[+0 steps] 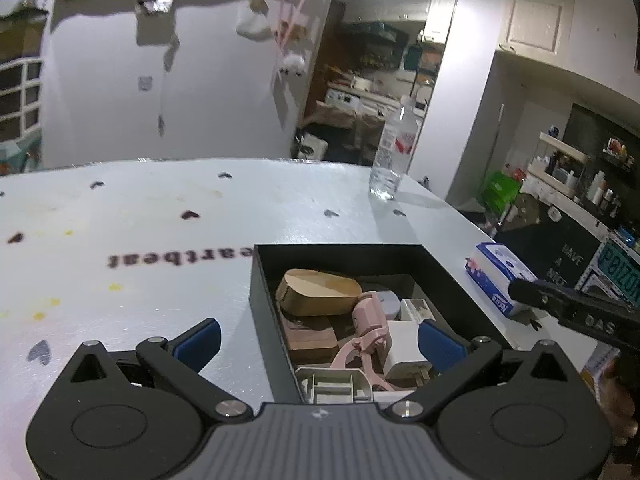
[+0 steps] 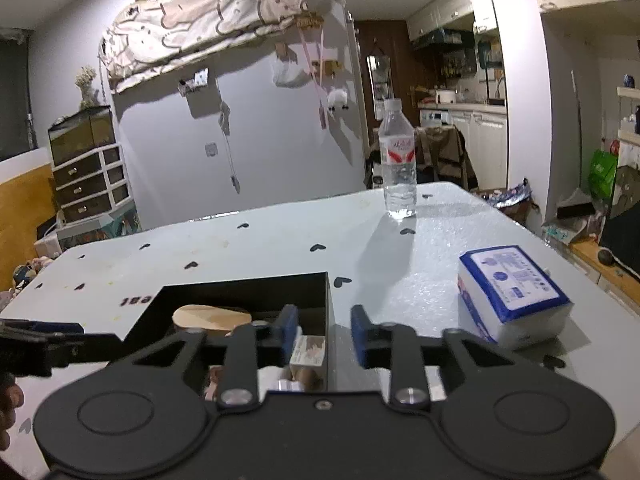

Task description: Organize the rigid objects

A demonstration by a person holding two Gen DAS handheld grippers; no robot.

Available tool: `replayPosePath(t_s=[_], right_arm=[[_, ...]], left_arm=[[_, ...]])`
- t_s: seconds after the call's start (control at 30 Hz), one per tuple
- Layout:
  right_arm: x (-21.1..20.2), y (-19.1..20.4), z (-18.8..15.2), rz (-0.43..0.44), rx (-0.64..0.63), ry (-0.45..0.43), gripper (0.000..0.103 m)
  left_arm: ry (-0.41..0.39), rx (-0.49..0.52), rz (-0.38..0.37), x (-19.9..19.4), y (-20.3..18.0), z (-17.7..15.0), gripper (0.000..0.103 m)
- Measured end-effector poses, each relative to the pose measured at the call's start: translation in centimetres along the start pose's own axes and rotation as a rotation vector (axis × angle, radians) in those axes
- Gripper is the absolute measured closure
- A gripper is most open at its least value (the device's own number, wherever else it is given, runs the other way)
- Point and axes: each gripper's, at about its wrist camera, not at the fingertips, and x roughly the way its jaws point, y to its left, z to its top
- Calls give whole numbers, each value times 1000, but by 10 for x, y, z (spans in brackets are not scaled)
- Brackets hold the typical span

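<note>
White tabletop [image 1: 140, 240] lies bare left of my left tongs [image 1: 318, 344], released wide over the black box [image 1: 264, 304] holding the wooden block [image 1: 320, 292]. Right tongs [image 2: 325, 336], released, straddle its right wall; tissue pack [image 2: 516, 292] near the edge.

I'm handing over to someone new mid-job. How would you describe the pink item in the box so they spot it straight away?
Start at the black open-top box on the white heart-print table. Inside, right of the tan wooden oval piece and left of the white charger plug, lies the pink plastic tool. It is the only pink thing there, long and jointed, with a ring-shaped end toward the camera.
</note>
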Motion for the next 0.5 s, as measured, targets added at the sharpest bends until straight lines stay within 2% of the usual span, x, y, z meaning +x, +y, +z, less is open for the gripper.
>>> replayPosePath(t_s=[0.03,0.2,0.23,0.33,0.43,0.5], right_arm=[[-5,0,-3,-1,-1,-7,51],[-26,3,-18,-38,-30,-30,32],[-31,4,-21,-46,-37,-36,25],[-46,5,-28,-63,-58,-65,20],[-59,5,-33,-72,-62,-91,9],[-66,6,-35,-84,-67,-105,5]], left_arm=[[-15,2,8,-5,-2,-3,0],[-67,-3,37,-26,-8,-17,0],[-75,-3,42,-30,-8,-20,0],[-96,2,69,-40,-12,-29,0],[-114,8,100,-49,-15,-35,0],[-126,13,121,-55,-17,-40,0]])
